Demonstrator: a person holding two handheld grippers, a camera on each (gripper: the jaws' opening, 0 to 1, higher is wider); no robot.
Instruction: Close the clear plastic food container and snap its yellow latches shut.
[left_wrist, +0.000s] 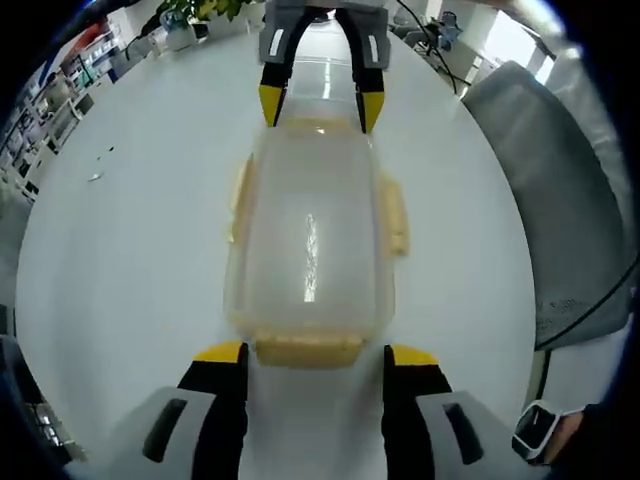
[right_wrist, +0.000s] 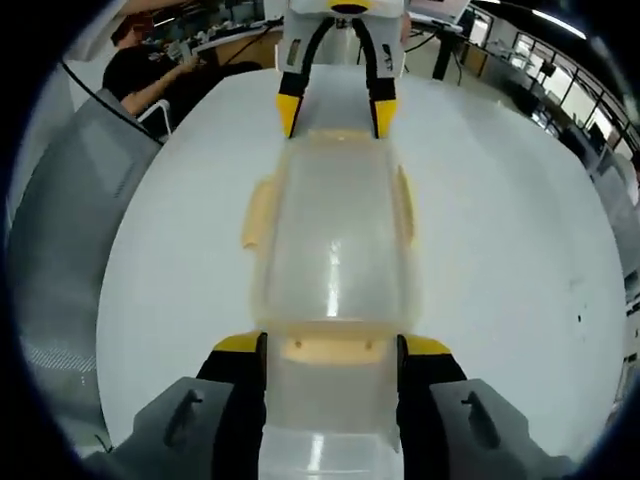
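Note:
The clear plastic container lies lengthwise on the white table with its lid on, and is blurred. Yellow latches stick out along its sides and ends. My left gripper is open, its jaws standing either side of the near end latch without touching it. My right gripper faces it from the far end. In the right gripper view the container runs away from the right gripper. Its jaws are spread wide beside the near end latch, with clear plastic showing between them.
A grey chair stands at the table's edge, also seen as the chair. A person's wrist with a watch is at the lower right. A seated person and desks lie beyond the table. Small scraps lie on the table.

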